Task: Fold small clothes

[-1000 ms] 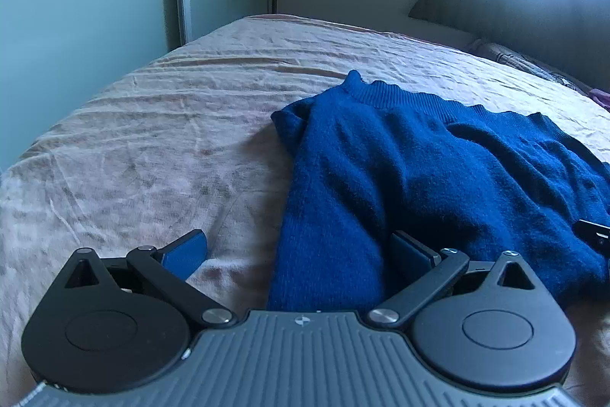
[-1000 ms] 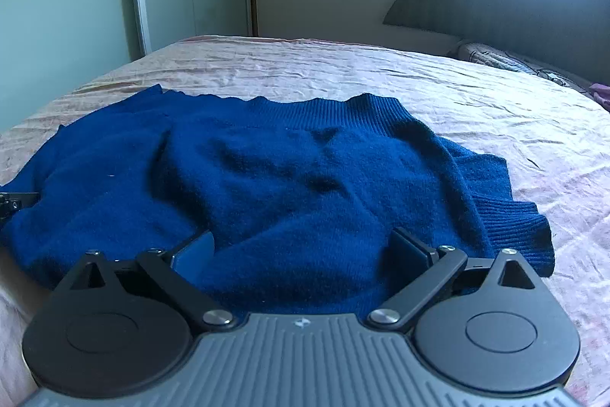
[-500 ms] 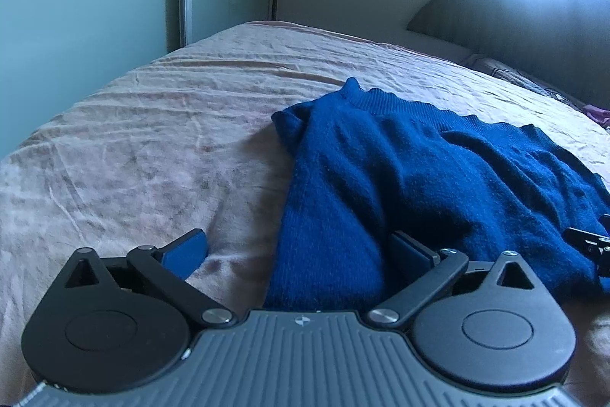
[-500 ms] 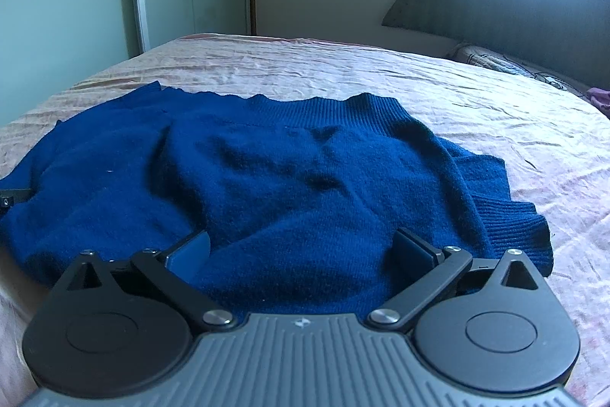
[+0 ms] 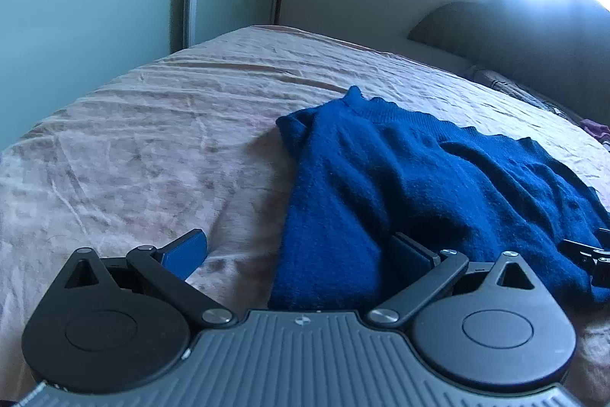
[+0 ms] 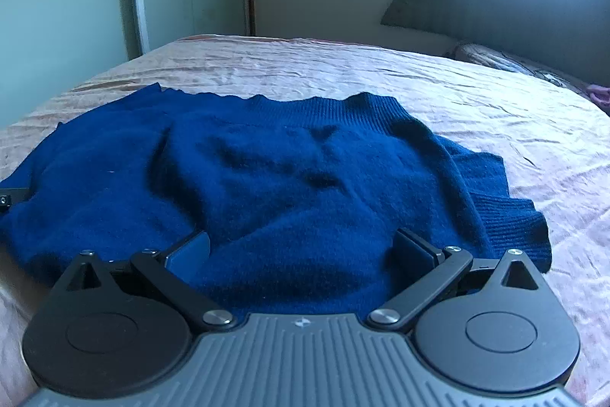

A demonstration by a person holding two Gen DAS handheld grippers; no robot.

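Observation:
A dark blue knitted sweater (image 5: 419, 178) (image 6: 274, 185) lies partly folded on a pink bedsheet (image 5: 152, 140) (image 6: 495, 109). My left gripper (image 5: 297, 254) is open at the sweater's near left corner; its left finger is over bare sheet and its right finger is over the knit. My right gripper (image 6: 301, 250) is open just above the sweater's near edge, with the knit spread between its fingers. The ribbed collar (image 6: 343, 105) is at the far side, a ribbed cuff (image 6: 507, 220) at the right. The right gripper's tip (image 5: 591, 250) shows at the left view's right edge.
A dark headboard (image 6: 514, 10) and a patterned pillow (image 6: 507, 61) are at the far right. Glass wardrobe doors (image 6: 57, 6) stand along the left. The sheet extends wide to the left of the sweater (image 5: 95, 159) and to its right (image 6: 553, 159).
Both grippers have drawn back slightly and tilted up, so the sweater sits a little lower in each view. Both stay open. The sweater has not moved.

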